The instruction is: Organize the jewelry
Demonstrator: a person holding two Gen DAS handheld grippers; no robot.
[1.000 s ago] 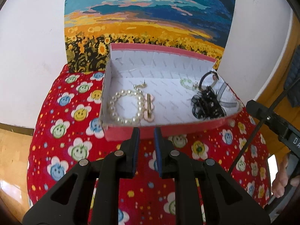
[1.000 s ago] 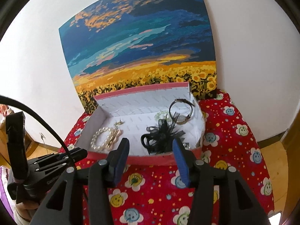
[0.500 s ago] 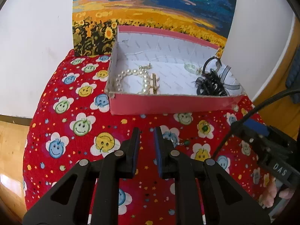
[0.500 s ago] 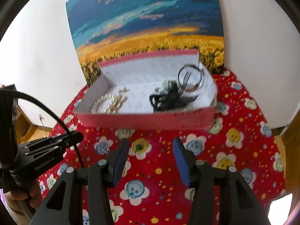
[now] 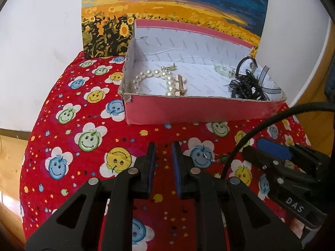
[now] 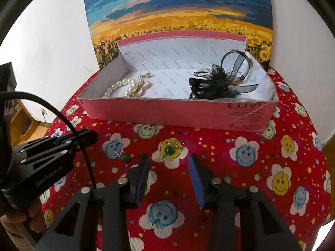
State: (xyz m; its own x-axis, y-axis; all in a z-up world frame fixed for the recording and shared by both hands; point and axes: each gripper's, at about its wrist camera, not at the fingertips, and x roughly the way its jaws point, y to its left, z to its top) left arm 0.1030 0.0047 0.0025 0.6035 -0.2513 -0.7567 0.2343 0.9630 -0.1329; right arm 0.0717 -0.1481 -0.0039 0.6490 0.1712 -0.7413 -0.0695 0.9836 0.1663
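Observation:
A pink cardboard box (image 5: 188,109) (image 6: 178,113) with a white lining stands on the red smiley cloth. It holds a pearl bracelet (image 5: 152,75) (image 6: 119,85), a gold hair clip (image 5: 181,83), a black ribbon piece (image 5: 247,87) (image 6: 215,83) and a pale bead bracelet (image 5: 223,70). Two green-bead earrings lie on the cloth in front of the box (image 6: 170,148) (image 6: 123,155); one shows in the left wrist view (image 5: 213,158). My left gripper (image 5: 163,152) is nearly shut and empty. My right gripper (image 6: 168,163) is open and empty, just short of the earring (image 6: 170,148).
A sunflower painting (image 5: 167,10) (image 6: 178,16) leans on the white wall behind the box. The round table's cloth (image 6: 272,156) drops off at the left and right edges. A wooden floor shows beyond it (image 5: 8,156).
Both grippers have pulled back from the box and tilted down toward the cloth. The earrings have come into view. Jaw openings are unchanged.

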